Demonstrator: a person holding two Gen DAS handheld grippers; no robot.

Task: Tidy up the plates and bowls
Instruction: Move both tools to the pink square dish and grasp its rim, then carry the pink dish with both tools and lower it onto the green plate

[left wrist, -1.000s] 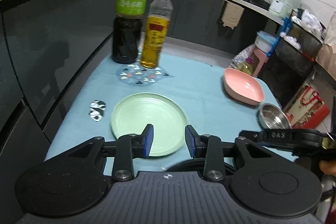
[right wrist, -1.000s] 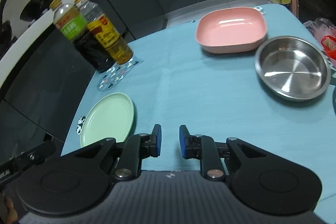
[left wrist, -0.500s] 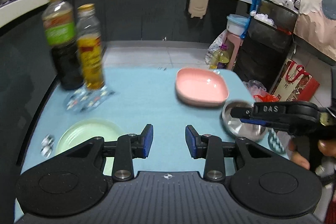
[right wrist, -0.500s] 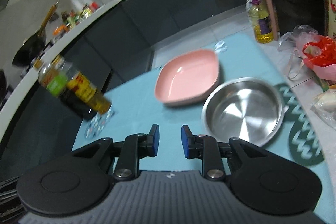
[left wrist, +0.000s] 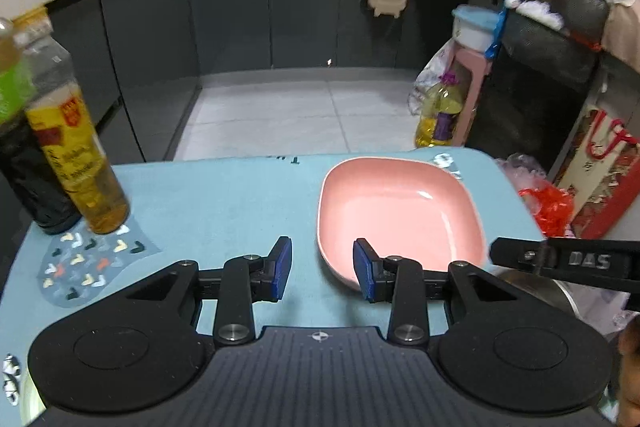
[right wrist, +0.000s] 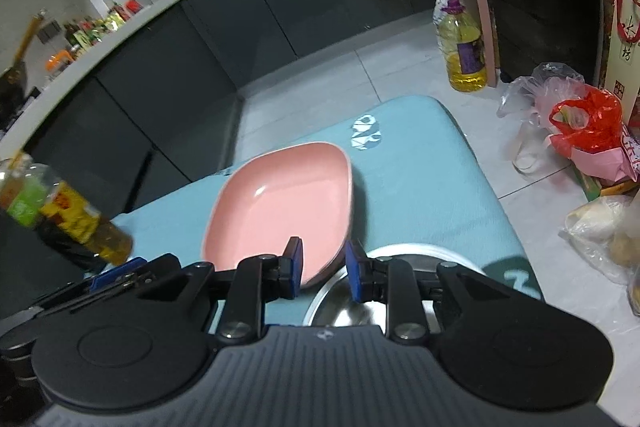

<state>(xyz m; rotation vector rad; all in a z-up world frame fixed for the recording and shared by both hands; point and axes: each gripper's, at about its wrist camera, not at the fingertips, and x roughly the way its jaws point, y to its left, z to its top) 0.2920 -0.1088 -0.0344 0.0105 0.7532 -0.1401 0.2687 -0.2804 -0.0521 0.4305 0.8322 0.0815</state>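
The desk (left wrist: 224, 195), covered in a light blue cloth, is the largest thing in both views; its far edge drops off to a grey tiled floor (left wrist: 280, 107), and its right edge, seen from the right wrist, falls away to floor crowded with plastic bags. Between the bottles on the left and the pink dish lies a broad bare stretch of blue cloth.

The pink, rounded-square shallow plastic dish (left wrist: 396, 211) sits on the far right part of the desk, near the far edge. The round stainless steel bowl (right wrist: 348, 303) lies just nearer than it, its rim close against the dish's near corner and mostly hidden behind the right claw.

At the left edge stand a clear bottle of amber oil with a yellow label (left wrist: 76, 163) and a dark bottle with a green label (left wrist: 20, 163), touching side by side; the oil bottle rests on a round patterned mat (left wrist: 88, 263).

The left claw (left wrist: 322, 269) is open at a middling width, holding nothing, hovering over bare cloth with its right finger overlapping the dish's near left rim. The right claw (right wrist: 322, 269) is also parted and empty, its gap lined up over the dish's near corner where the steel bowl begins.
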